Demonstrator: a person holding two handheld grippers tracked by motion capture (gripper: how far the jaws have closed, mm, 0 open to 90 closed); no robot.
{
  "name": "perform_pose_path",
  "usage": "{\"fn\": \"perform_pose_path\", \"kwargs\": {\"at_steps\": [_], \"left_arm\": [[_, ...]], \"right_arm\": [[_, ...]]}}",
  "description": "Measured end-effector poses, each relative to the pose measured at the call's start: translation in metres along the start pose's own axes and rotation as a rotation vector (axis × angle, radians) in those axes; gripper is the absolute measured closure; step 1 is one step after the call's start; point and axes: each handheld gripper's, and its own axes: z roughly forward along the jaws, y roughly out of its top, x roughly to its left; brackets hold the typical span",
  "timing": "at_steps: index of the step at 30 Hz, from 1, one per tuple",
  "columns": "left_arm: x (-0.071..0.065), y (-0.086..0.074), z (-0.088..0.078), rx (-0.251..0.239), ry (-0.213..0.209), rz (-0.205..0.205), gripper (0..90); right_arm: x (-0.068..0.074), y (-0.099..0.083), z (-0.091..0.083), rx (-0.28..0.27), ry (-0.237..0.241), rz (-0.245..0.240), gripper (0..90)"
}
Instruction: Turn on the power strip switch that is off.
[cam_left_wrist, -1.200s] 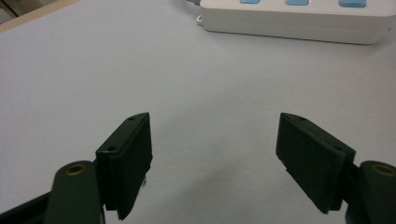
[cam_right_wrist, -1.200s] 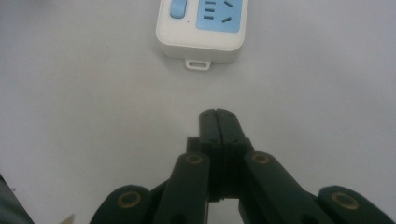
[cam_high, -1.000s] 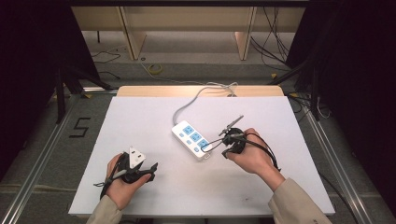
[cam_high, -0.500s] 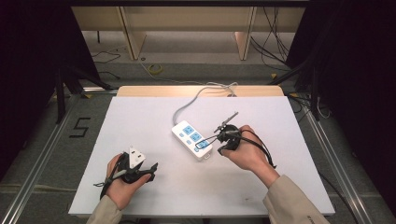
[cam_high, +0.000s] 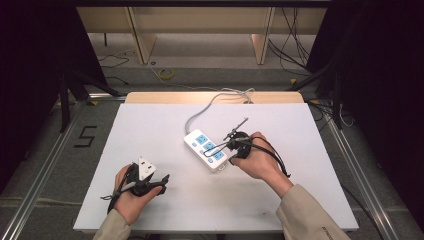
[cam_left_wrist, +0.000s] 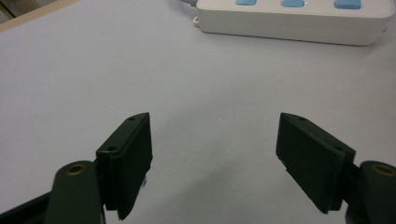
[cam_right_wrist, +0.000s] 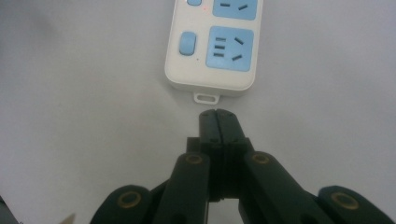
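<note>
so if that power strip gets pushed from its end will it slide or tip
The power strip lies flat and low, so it probably slides rather than tips. Its smooth plastic should glide on the table. The cord may drag and turn it.

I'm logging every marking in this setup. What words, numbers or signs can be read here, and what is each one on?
"5": a dark numeral on the floor left of the table, in the high view.
Sleeve at bottom right: a small line of print, too small to read.
Power strip: no words or brand legible, just blue sockets and buttons.
</note>
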Motion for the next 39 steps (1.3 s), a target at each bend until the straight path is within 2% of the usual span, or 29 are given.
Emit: {"fn": "perform_pose_path", "kwargs": {"at_steps": [21, 31, 39], "left_arm": [[-0.001, 0.001, 0.0, 0.003, -0.004, 0.007, 27.1], [-0.001, 0.001, 0.0, 0.001, -0.008, 0.008, 27.1], [-0.002, 0.001, 0.001, 0.004, -0.009, 0.009, 27.1]], "right_arm": [[0.002, 0.011, 0.003, 0.009, 0.0, -0.002, 90.0], [0.007, 0.021, 0.007, 0.022, -0.005, -0.021, 90.0], [0.008, 0.029, 0.01, 0.025, -0.003, -0.018, 90.0]]}}
